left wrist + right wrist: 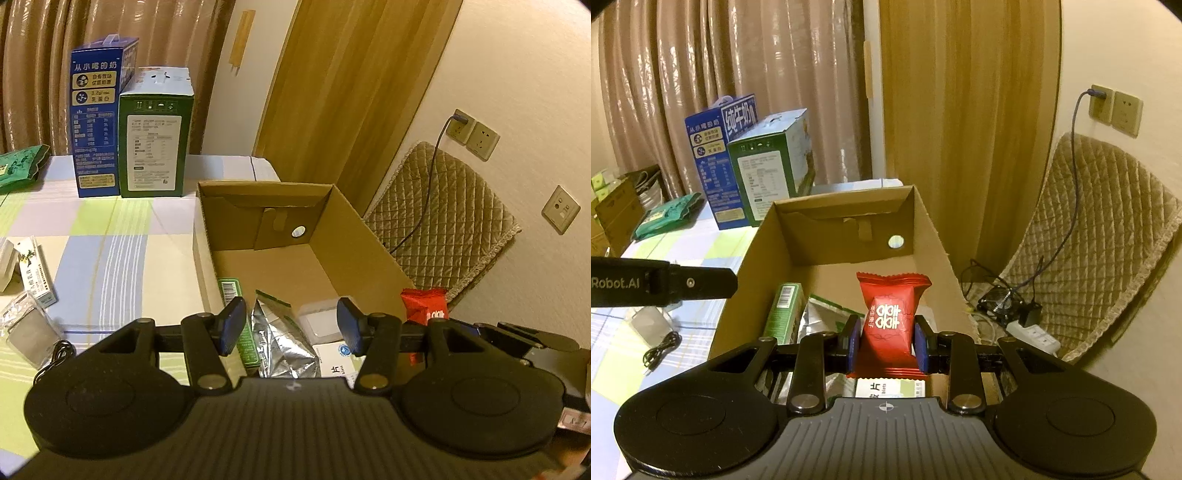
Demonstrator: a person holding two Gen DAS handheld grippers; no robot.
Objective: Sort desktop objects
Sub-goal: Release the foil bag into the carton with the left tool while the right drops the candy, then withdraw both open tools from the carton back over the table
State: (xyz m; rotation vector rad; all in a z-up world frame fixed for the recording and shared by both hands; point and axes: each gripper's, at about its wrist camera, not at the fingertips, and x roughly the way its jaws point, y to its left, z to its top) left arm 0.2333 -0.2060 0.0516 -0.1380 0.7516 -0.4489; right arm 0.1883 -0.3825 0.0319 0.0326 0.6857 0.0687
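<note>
Your right gripper [886, 345] pinches a glossy red packet [892, 317] over the cardboard box [923, 225]; your left gripper [291, 325] stands spread, empty.

An open brown cardboard box [354, 236] sits at the right edge of a checked-cloth table [122, 251], holding a crumpled silver foil pouch [280, 343] with a slim green carton [785, 312] to its left; behind the box, at the table's far end, a tall blue milk carton [98, 118] stands left of and touching a green-sided carton [155, 144]
</note>
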